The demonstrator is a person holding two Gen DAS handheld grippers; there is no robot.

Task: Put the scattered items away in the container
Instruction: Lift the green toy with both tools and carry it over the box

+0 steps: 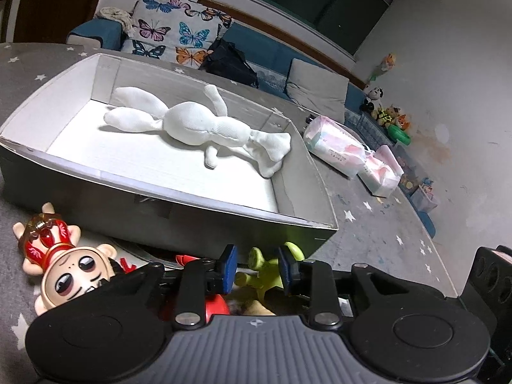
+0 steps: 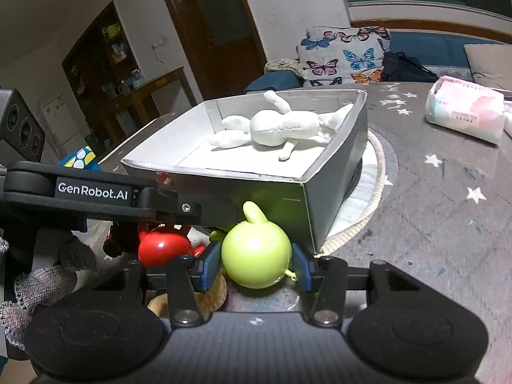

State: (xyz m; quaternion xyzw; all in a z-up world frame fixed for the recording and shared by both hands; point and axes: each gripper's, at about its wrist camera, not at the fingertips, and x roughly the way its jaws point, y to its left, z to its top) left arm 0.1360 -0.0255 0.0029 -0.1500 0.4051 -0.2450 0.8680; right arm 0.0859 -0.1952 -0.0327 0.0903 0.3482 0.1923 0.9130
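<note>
A grey cardboard box with a white inside holds a white stuffed doll. A lime-green round toy lies in front of the box. My right gripper is open with a blue pad on each side of the green toy's ball; contact is not clear. My left gripper is open just above the green toy's limbs. A big-eyed figurine with a red crown lies at the left. A red round toy lies beside the green one.
Two pink tissue packs lie on the grey star-patterned table to the right of the box. A round woven mat lies under the box. A coloured cube sits at the left. A sofa with cushions stands behind.
</note>
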